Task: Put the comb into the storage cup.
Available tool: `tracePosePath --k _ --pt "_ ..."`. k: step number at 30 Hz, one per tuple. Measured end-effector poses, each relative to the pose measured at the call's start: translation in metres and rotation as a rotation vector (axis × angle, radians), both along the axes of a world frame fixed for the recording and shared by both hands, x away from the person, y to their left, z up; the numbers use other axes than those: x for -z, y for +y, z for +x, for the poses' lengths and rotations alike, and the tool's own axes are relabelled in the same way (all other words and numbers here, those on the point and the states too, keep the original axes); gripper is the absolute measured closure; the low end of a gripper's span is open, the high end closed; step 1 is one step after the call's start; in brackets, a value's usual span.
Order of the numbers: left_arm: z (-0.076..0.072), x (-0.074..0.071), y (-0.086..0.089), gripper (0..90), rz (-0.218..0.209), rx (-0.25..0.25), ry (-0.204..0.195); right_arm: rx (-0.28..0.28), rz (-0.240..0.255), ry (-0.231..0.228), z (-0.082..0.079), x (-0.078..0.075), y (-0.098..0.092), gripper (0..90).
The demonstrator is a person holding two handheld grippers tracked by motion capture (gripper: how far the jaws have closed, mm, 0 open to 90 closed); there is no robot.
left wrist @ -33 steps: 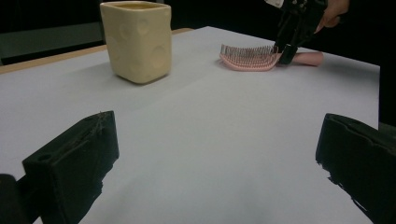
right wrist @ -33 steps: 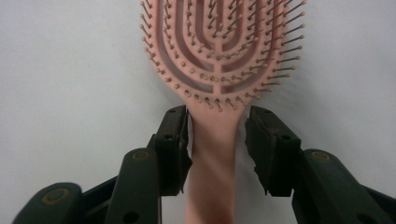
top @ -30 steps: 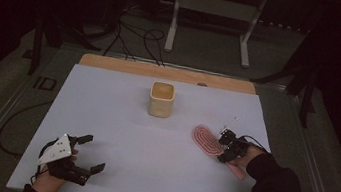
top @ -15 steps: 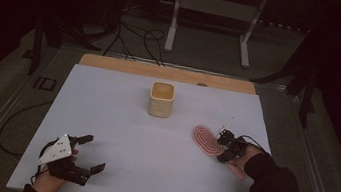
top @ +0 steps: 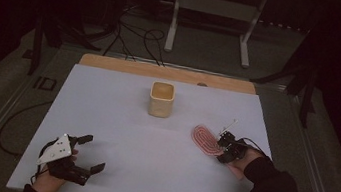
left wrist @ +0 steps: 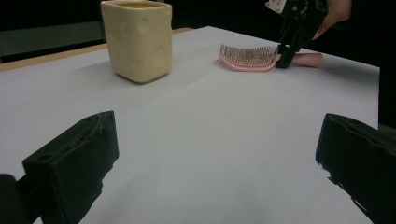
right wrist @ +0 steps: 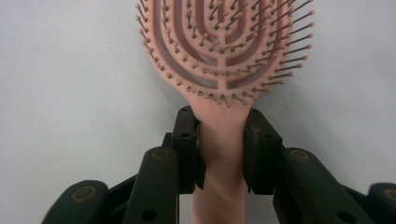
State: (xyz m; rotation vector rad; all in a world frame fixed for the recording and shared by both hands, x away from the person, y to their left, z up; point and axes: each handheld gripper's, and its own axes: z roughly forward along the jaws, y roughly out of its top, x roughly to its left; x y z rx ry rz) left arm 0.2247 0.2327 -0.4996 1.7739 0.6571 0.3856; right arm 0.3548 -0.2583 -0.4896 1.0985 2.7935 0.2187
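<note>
A pink hairbrush [top: 204,138] [right wrist: 224,42] lies bristles up on the right side of the white table [top: 127,135]. My right gripper [top: 224,145] [right wrist: 220,126] has just been closing its jaws on the brush's handle, and both pads now press against it, one on each side. The left gripper view shows that gripper [left wrist: 286,56] standing over the handle end of the brush [left wrist: 247,59]. My left gripper [top: 92,153] [left wrist: 219,154] rests open near the front left of the table with nothing between its jaws.
A cream-coloured square cup [top: 161,100] [left wrist: 137,39] stands upright in the far middle of the table. A bare wooden strip [top: 167,72] runs along the far edge. Beyond it, cables and a metal stand sit on the dark floor.
The right gripper's jaws have drawn slightly closer at the brush handle. Both hands, the brush and the cup stay where they were.
</note>
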Motion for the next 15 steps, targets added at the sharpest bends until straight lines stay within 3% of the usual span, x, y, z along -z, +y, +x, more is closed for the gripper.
tracePosePath --k 1,15 --pt "0.0001 0.0 -0.0001 0.2 0.0 -0.001 0.0 -0.002 -0.008 -0.027 -0.0038 -0.0001 0.0009 70.1" --pt "0.0003 -0.0001 -0.0001 0.2 -0.001 -0.003 0.002 0.013 0.062 -0.111 -0.0122 -0.0023 -0.0058 70.4"
